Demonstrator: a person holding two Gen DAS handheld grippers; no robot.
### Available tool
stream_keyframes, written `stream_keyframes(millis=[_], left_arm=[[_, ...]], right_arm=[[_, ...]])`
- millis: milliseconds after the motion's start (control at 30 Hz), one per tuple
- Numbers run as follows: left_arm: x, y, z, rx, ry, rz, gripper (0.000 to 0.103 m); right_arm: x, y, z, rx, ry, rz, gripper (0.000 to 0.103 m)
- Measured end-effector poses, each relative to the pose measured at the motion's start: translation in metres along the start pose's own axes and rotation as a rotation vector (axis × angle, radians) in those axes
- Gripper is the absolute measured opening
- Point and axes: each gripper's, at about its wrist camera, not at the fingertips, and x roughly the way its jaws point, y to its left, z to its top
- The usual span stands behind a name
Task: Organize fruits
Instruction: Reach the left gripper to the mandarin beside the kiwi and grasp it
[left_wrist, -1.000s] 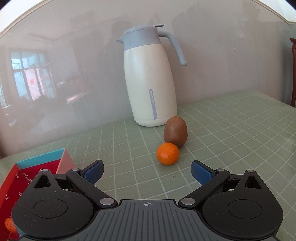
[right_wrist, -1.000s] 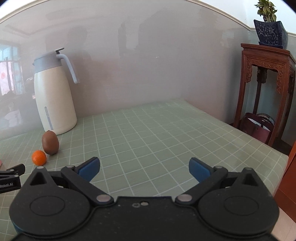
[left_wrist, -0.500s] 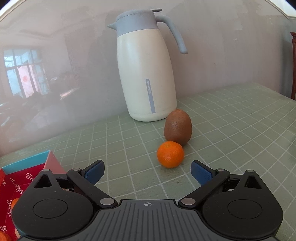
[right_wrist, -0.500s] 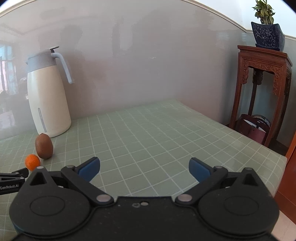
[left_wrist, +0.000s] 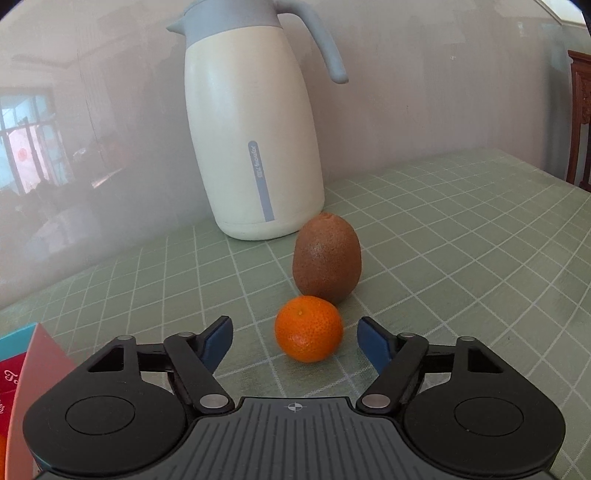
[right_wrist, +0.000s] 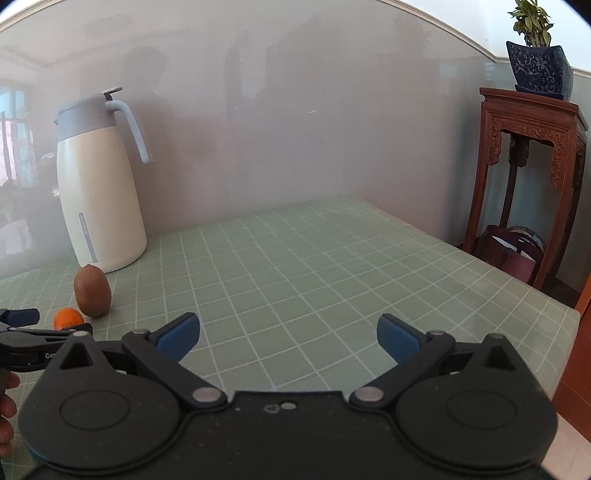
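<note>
1. The step in hand looks like picking up the mandarin (left_wrist: 308, 328), which sits on the bench (left_wrist: 461, 258) just in front of the kiwi (left_wrist: 327, 256); the two fruits seem to touch or nearly so.
2. The left gripper (left_wrist: 295, 334) has the mandarin between its blue fingers (left_wrist: 218, 338), which are closing but do not yet press on it. There is a gap on each side, wider on the left one.
3. To do this well, centre the fruit first: a small shift towards the kiwi's left side would make both fingers meet the skin together, so the mandarin does not roll.
4. Keep the fingertips short of the kiwi, which stands on end just in front of the jug (left_wrist: 251, 147) and would probably topple if nudged.
5. Close gently; the skin is soft, and a round fruit can squirt out under a hard squeeze.
6. Lift straight up before turning to the red box (left_wrist: 22, 365), which lies well to the left of the kiwi at the edge of the view.
7. The right gripper (right_wrist: 288, 338) hangs over bare bench far right of the kiwi, fingers wide apart and empty.
</note>
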Motion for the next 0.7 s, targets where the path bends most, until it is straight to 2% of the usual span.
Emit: stream_keyframes(millis=[100,133,167,300,700], left_arm=[[0.002,0.002,-0.001,-0.013,0.002,-0.011,0.070],[0.002,0.002,-0.001,-0.013,0.000,-0.017,0.064],[0.002,0.002,-0.001,-0.012,-0.002,-0.023,0.051],[0.002,0.000,-0.001,-0.004,-0.006,-0.038,0.041],[-0.014,0.007,-0.008,-0.032,-0.009,-0.025,0.040]], right_arm=[[-0.001,0.002,0.000,-0.002,-0.001,0.009,0.103],[-0.001,0.002,0.000,-0.003,-0.001,0.012,0.103],[-0.001,0.003,0.000,-0.003,-0.001,0.015,0.103],[-0.001,0.005,0.001,-0.002,0.000,0.024,0.103],[-0.001,0.007,0.001,-0.011,0.001,0.032,0.103]])
